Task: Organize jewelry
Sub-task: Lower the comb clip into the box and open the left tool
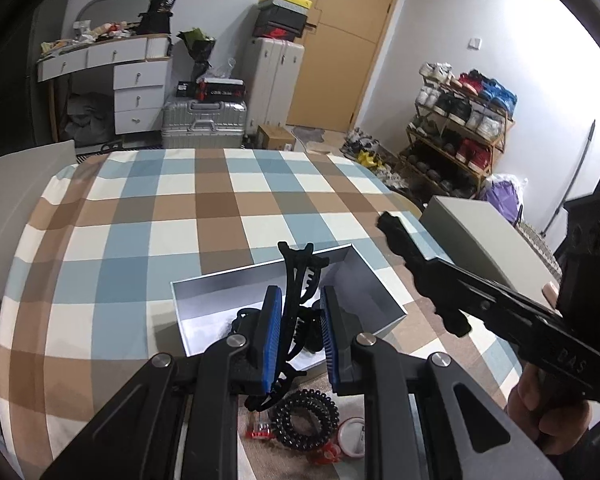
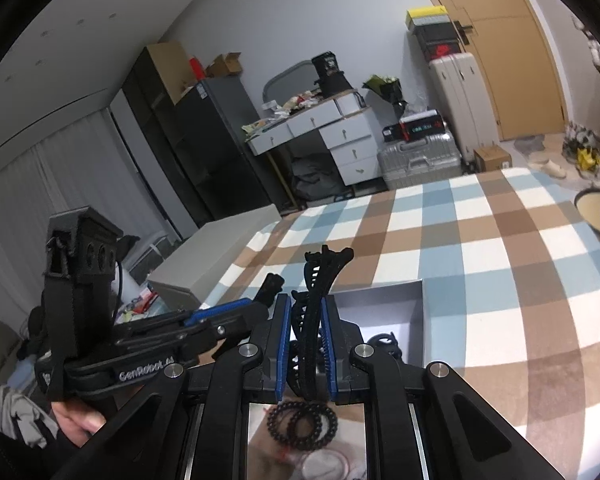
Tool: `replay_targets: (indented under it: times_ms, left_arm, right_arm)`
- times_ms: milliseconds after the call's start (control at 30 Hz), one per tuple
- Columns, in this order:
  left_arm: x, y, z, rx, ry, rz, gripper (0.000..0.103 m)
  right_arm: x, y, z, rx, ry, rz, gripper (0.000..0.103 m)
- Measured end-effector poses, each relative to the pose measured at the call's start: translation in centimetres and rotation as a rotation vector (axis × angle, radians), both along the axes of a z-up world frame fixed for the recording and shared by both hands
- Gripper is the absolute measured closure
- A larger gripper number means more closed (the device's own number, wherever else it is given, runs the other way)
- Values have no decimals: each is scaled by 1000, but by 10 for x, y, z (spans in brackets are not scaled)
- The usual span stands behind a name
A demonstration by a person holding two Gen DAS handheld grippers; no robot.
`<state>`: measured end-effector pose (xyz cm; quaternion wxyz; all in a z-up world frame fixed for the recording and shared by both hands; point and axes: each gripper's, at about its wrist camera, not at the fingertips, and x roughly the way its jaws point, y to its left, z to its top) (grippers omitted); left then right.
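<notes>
Tongs on the left gripper [image 1: 300, 300] stand narrowed around a black claw clip [image 1: 294, 276], its curved spine lying against one blue pad [image 1: 274, 320] while its teeth reach toward the other; the clip stands upright, lifted above the open white box [image 1: 204, 280]. Over on the right gripper [image 2: 306, 304], the tongs are clamped on a second claw clip [image 2: 320, 280], a slim matte-black one with a forked top and a row of fine comb teeth down the side, and it fills the gap between both pads. That one also hangs over the box, whose near end holds a few dark looped pieces [image 1: 244, 316]. The box sits on the bed [image 1: 120, 220], on a cover checked in blue, brown and cream. Close beneath the left gripper lies a black spiral hair tie [image 1: 306, 420] beside some small red-and-white bits [image 1: 352, 436]; beneath the right one, black beaded bracelets [image 2: 304, 420] lie overlapping.
</notes>
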<state>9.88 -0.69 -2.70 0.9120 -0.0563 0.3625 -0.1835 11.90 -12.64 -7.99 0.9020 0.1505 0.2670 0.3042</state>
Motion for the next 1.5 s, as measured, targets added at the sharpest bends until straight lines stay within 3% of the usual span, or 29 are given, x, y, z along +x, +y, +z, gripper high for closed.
replay_targets:
  times_ms: [200, 667, 1033, 1133, 1267, 1500]
  left_arm:
    - [1, -6, -1, 39, -25, -42, 89]
    - [19, -9, -19, 86, 53, -67, 89]
    - [26, -2, -20, 50, 93, -69, 88]
    - [29, 2, -21, 41, 110, -52, 79]
    - [18, 7, -13, 32, 61, -25, 46]
    - [6, 13, -3, 34, 22, 1, 45]
  right_arm:
    - [16, 7, -15, -10, 49, 1, 89]
    - [34, 21, -36, -59, 117, 13, 89]
    - [42, 29, -41, -82, 125, 4, 86]
    - [42, 28, -40, -92, 119, -10, 86]
    - [35, 22, -35, -89, 98, -34, 86]
    - [15, 16, -20, -107, 44, -57, 80]
